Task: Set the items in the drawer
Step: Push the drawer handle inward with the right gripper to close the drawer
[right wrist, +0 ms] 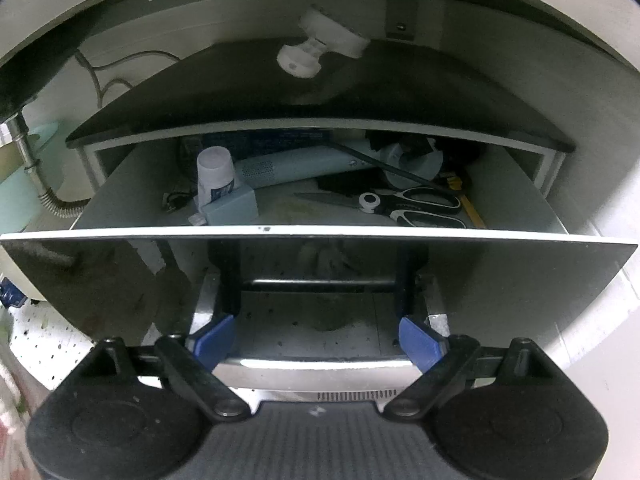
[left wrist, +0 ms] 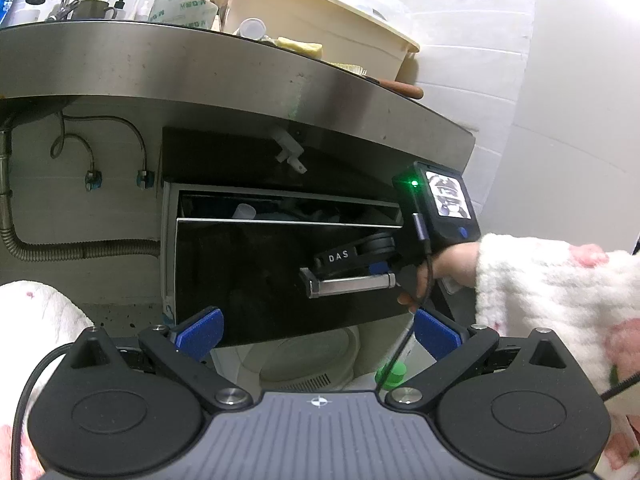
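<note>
A glossy black drawer (left wrist: pixel 256 272) under the steel counter stands partly pulled out. Its metal bar handle (left wrist: pixel 352 282) is on the front. My right gripper (left wrist: pixel 352 268) is at that handle; in the right wrist view its blue pads (right wrist: pixel 420 340) stand wide apart, open, on either side of the handle (right wrist: pixel 312 362) just before the drawer front (right wrist: pixel 120 276). Inside the drawer lie scissors (right wrist: pixel 404 202), a white bottle (right wrist: pixel 215 174), a pale blue box (right wrist: pixel 232 206) and a pale blue tube (right wrist: pixel 304 164). My left gripper (left wrist: pixel 318 334) is open and empty, below the drawer.
The steel counter edge (left wrist: pixel 240 68) overhangs the drawer, with a beige tub (left wrist: pixel 320 12) and bottles on top. A corrugated hose (left wrist: pixel 80 248) and pipes run at the left. A white round appliance (left wrist: pixel 316 356) and a green cap (left wrist: pixel 394 374) sit below. A white knob (right wrist: pixel 304 60) hangs above the drawer.
</note>
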`<state>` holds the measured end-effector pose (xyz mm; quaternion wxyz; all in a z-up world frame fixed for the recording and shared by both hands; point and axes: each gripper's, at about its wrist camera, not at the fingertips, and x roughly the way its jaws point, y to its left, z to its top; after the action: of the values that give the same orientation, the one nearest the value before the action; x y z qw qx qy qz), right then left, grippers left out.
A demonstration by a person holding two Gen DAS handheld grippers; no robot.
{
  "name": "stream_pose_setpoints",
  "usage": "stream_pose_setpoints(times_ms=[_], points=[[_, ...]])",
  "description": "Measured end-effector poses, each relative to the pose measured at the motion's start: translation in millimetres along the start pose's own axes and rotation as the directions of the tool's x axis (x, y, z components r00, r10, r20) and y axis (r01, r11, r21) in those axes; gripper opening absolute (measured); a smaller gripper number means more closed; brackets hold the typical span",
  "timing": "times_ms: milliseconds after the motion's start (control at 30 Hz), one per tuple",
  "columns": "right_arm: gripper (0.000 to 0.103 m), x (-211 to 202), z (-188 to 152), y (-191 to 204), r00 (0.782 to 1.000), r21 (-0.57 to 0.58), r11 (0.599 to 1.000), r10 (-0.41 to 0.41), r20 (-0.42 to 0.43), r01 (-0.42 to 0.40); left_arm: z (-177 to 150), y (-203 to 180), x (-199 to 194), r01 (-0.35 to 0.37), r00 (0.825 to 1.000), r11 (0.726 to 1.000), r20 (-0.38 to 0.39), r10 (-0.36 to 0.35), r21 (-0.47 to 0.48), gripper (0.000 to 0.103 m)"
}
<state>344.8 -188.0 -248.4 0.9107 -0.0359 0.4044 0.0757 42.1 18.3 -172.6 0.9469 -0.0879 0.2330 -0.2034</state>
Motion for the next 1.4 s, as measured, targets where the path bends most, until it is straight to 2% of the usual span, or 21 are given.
stream_pose_setpoints(times_ms=[200, 267, 333, 1400], points=[[0.090, -3.5, -0.9, 0.7, 1.000, 0.005, 1.000, 0.000, -0.011, 0.001, -1.5, -0.2, 0.7, -0.001, 1.000, 1.000, -0.007, 0.001, -0.004, 0.103], [0.094, -1.5, -0.1, -0.6, 1.000, 0.009, 1.000, -0.005, -0.015, 0.005, -1.4, -0.4, 0.7, -0.001, 1.000, 1.000, -0.007, 0.001, -0.004, 0.103], [0.102, 0.8, 0.0, -2.8, 1.000, 0.008, 1.000, 0.003, -0.018, -0.003, -0.8, -0.1, 1.3, -0.002, 1.000, 1.000, -0.009, 0.002, -0.004, 0.103], [0.102, 3.1, 1.4, -1.1, 1.000, 0.006, 1.000, 0.001, -0.013, -0.001, -13.7, -10.4, -11.6, -0.012, 1.000, 1.000, -0.018, 0.012, -0.012, 0.103]])
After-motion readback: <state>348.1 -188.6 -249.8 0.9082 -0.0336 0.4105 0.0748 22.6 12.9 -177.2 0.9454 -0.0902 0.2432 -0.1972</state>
